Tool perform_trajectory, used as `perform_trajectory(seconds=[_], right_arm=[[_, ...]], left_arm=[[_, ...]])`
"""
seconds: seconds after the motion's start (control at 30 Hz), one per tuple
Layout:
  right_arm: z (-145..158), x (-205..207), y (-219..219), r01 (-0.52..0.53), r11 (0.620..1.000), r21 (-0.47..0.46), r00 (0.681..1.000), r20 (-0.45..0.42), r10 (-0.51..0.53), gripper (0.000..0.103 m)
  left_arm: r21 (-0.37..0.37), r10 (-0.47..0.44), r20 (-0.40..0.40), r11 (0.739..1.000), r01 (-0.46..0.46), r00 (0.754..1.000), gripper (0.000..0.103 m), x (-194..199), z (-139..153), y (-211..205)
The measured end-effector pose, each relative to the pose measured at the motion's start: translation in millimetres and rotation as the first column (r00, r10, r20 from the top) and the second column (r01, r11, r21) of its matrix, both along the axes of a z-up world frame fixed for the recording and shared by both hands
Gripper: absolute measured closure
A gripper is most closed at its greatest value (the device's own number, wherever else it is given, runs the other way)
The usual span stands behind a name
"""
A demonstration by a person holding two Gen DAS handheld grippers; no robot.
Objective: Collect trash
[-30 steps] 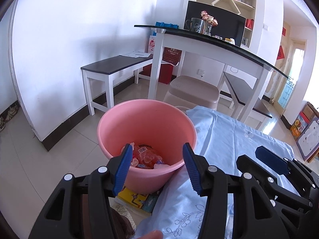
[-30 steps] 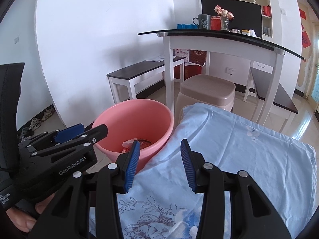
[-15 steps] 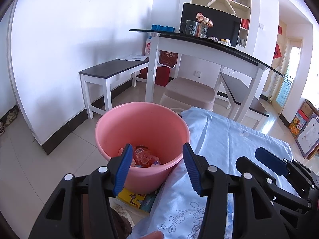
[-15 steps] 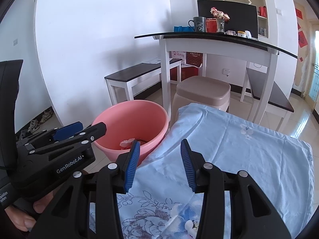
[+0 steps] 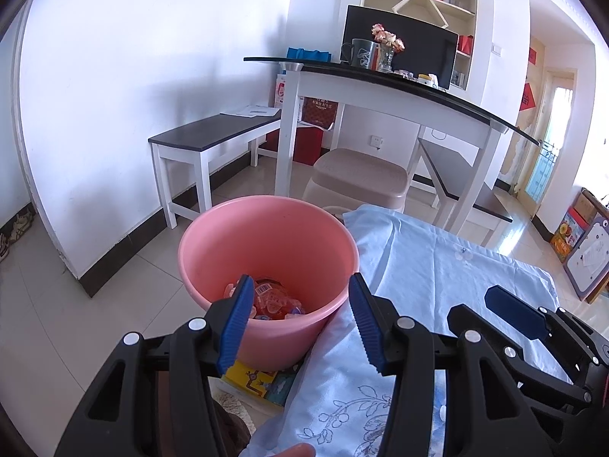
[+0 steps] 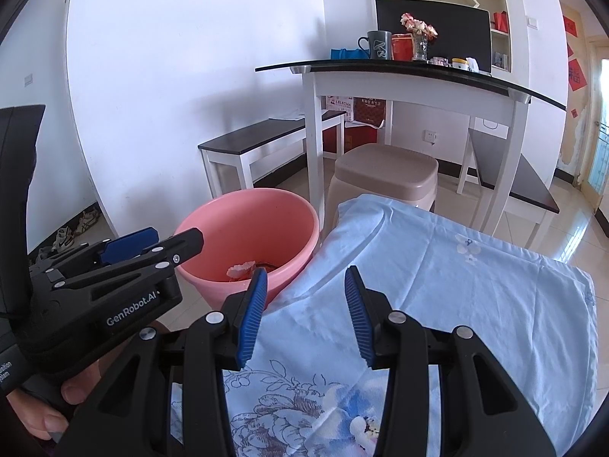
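1. The bench (image 6: 437,266), draped in a pale blue flowered cloth, filled the right and lower part of both views, and no loose litter showed anywhere on its visible top.
2. The pink bucket (image 5: 266,228) stood on the floor against the bench's left edge, near its far left corner; its rim sat about level with the cloth.
3. The left tongs (image 5: 300,323) hung over the near rim of the bucket, just off the bench's left edge, with the blue pads spread wide and nothing between them.
4. The right tongs (image 6: 304,312) hovered over the near part of the bench, close to its left edge, equally wide apart and empty.
5. The trash (image 5: 266,299), a heap of crumpled reddish and clear wrappers, lay at the bottom of the bucket; from the right wrist only a pale scrap and a dark edge of it showed over the rim.
6. Judging by the empty tongs and the filled bucket, the drop-off step looked finished, and the collecting seemed near its end or done.
7. The next move would call for looking over the rest of the bench for any leftover scrap; if there were one, a pair of tongs would have to close on it and carry it across the left edge to the bucket.
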State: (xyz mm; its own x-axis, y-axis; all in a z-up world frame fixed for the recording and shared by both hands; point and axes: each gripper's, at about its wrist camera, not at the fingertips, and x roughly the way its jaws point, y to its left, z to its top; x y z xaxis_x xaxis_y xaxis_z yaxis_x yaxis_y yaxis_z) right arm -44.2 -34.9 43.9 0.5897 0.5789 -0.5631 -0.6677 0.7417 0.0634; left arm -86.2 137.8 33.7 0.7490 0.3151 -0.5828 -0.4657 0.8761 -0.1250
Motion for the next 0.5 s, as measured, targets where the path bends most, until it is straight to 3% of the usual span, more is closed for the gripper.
perform_trajectory(seconds=[0.5], right_arm=[[-3.4, -1.6, -5.4, 0.008, 1.0, 0.002, 1.0, -0.003, -0.008, 0.06]], left_arm=[[0.005, -0.01, -0.005, 1.0, 0.01, 1.0, 0.052, 1.3, 0.0, -5.1]])
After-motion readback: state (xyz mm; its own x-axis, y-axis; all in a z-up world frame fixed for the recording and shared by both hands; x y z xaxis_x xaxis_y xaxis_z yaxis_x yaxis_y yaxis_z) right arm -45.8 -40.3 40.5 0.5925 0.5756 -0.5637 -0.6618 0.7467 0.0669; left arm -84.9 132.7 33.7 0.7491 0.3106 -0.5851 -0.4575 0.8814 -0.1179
